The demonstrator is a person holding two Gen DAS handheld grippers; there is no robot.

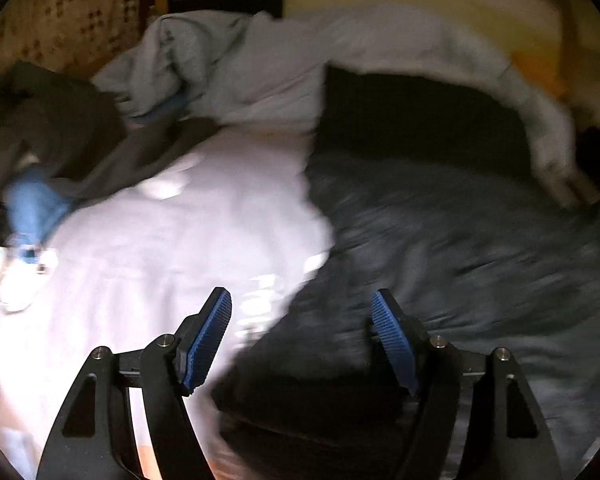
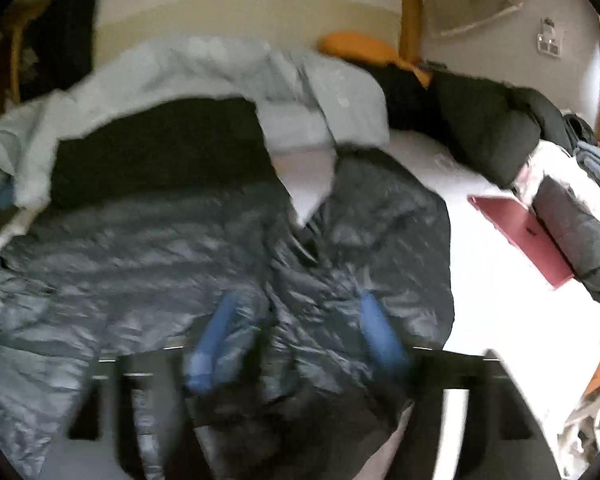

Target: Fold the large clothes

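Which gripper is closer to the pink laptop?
Right. The pink laptop lies just beyond the right gripper, off to its right. The left gripper view doesn't show it at all.

Both wrist views angled down, close over bed; share grey puffer jacket (image 1: 460, 248) (image 2: 160, 248).

Left gripper (image 1: 301, 300) points downward, its blue-padded fingers (image 1: 208, 340) spread wide, nothing between them. Right gripper (image 2: 298, 308) likewise parted (heavily blurred).

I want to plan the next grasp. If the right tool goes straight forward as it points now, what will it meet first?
Most likely the dark grey puffer jacket spread on the white sheet. The right tool stands open just above its shiny fabric; blur leaves depth unclear.
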